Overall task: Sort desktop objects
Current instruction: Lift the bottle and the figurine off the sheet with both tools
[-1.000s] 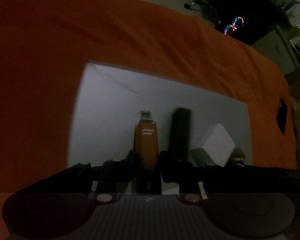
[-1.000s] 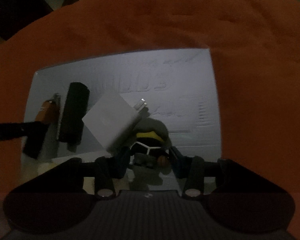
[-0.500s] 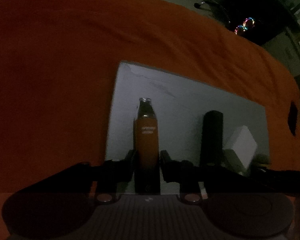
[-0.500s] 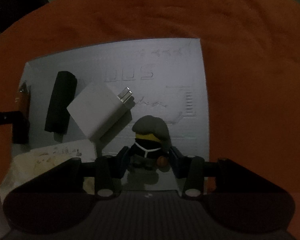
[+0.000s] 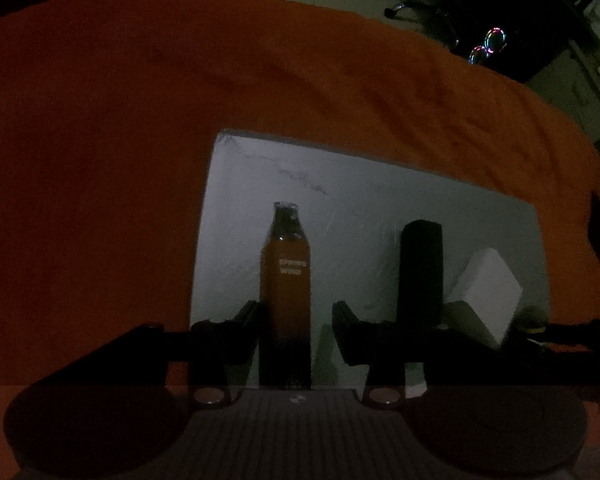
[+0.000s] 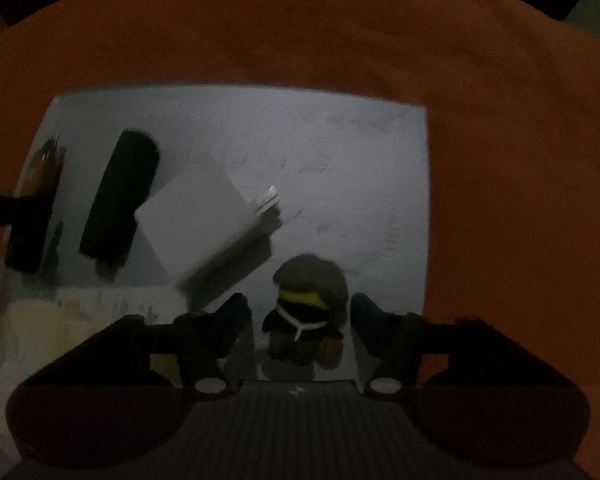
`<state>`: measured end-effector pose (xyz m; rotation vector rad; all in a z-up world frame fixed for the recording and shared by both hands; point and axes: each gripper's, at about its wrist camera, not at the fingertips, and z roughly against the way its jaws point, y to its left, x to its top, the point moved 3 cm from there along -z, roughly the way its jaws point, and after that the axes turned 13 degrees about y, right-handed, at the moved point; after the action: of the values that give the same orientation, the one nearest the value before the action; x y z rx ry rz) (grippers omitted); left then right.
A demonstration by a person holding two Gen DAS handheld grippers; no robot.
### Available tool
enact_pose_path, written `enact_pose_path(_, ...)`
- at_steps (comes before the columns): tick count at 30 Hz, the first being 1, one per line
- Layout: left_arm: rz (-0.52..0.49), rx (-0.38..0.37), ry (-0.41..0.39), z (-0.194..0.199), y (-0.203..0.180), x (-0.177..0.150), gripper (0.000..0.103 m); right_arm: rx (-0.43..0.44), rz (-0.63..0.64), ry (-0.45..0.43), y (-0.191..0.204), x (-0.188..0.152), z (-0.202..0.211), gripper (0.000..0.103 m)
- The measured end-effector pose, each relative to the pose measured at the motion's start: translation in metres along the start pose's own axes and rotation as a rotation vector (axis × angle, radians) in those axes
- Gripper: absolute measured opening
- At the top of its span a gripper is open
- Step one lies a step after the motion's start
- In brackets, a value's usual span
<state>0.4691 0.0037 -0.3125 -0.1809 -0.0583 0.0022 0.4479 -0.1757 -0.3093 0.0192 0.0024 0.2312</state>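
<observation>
The orange cloth (image 5: 180, 128) covers the whole surface, and on it lies the grey board (image 6: 300, 152) where everything is gathered. From left to right along the board sit an orange bottle (image 5: 286, 280), a black stick-shaped thing (image 5: 419, 272), a white charger (image 6: 204, 216) with its prongs pointing away, and a small toy figure (image 6: 306, 312) in a grey cap.

What has changed in the last second is the grip of both tools. The left gripper (image 5: 296, 320) was pinching the bottle half a second ago; now its fingers are spread, with a clear gap on the right side of the bottle, which lies flat on the board near the left edge, well apart from the black stick. The right gripper (image 6: 300, 320) was closed on the toy a moment back; now its fingers stand apart on either side of it and the toy sits free on the board, just beside the charger's corner. The right view is a little blurred, so that tool seems to be moving.

To my eye both things have just been let go in a row, so the bottle and toy look placed, with the sorting near settled for these four
</observation>
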Motion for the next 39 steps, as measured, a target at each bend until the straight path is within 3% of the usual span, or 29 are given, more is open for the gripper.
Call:
enact_pose_path(2, -0.021, 0.021, -0.009, 0.000, -0.002, -0.001, 0.022, -0.001, -0.004, -0.012, -0.002, 0.002, 0.001, 0.042)
enact_pose_path(10, -0.030, 0.037, -0.037, 0.004, 0.000, -0.007, 0.022, 0.019, -0.026, -0.032, 0.000, 0.010, -0.005, 0.048)
enact_pose_path(15, -0.032, 0.042, -0.054, 0.009, -0.004, -0.012, 0.022, -0.009, -0.035, -0.054, 0.013, 0.002, -0.011, 0.042)
enact_pose_path(18, -0.026, 0.029, -0.074, 0.016, -0.003, -0.014, 0.022, 0.053, -0.073, -0.051, 0.008, 0.004, -0.009, 0.042)
enact_pose_path(25, -0.006, -0.006, -0.127, 0.044, 0.003, -0.019, 0.022, 0.101, -0.144, -0.099, -0.008, -0.001, 0.019, 0.041)
enact_pose_path(39, -0.049, -0.025, -0.172, 0.103, -0.015, -0.054, 0.022, 0.123, -0.125, -0.162, 0.006, -0.036, 0.076, 0.041)
